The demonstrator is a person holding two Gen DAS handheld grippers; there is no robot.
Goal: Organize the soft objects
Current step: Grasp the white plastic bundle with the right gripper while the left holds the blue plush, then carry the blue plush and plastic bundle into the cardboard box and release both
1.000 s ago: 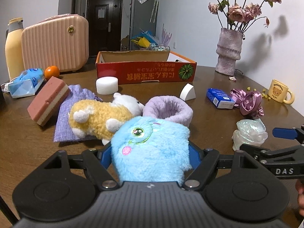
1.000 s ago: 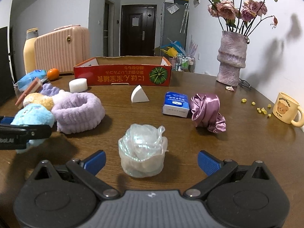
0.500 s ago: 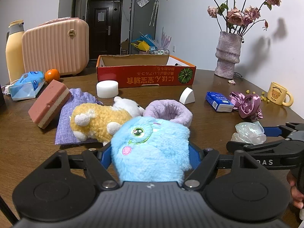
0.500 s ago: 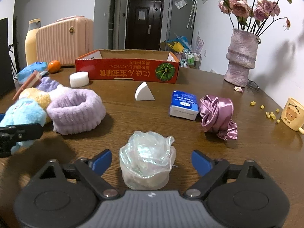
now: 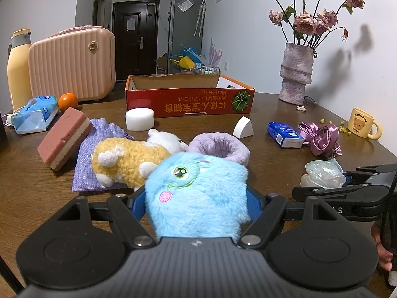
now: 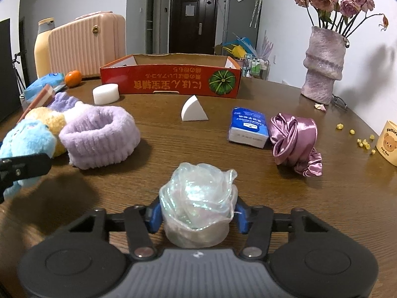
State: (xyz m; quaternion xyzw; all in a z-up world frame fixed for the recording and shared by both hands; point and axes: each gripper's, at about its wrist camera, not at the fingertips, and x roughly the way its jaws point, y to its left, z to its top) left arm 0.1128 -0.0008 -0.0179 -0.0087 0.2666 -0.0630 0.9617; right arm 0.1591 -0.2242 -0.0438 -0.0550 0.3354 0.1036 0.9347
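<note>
Plush point(image 5: 196, 193) first, the blue one: it's squeezed in the left claw point(image 5: 197, 198), blue pads pressed into both sides of the fur, right up against the camera. Right claw point(image 6: 197, 214) has closed in narrow around the shiny scrunchie point(image 6: 198, 198), pads touching its sides as far as I can see, and the scrunchie sits on the counter point(image 6: 322, 211)

Just behind the plush there's a yellow toy point(image 5: 126, 161) lying on a purple pouch point(image 5: 84, 166), with a white toy point(image 5: 165, 140) tucked against it. Lilac headband point(image 6: 99, 136) is beside them, standing as an open ring. A pink sponge point(image 5: 63, 140) leans tilted on the pouch edge

Over on the right, a satin scrunchie point(image 6: 295, 141) touches a blue tissue pack point(image 6: 248, 126). Mid counter has a white wedge point(image 6: 193, 111) and a white puck point(image 6: 106, 93), the puck just in front of the red box point(image 6: 171, 82), which is open on top

Further back: orange point(image 5: 67, 100), pink case point(image 5: 74, 62), yellow bottle point(image 5: 17, 67), vase point(image 6: 323, 64) with dried roses, and a bear mug point(image 5: 362, 126) at the right edge
</note>
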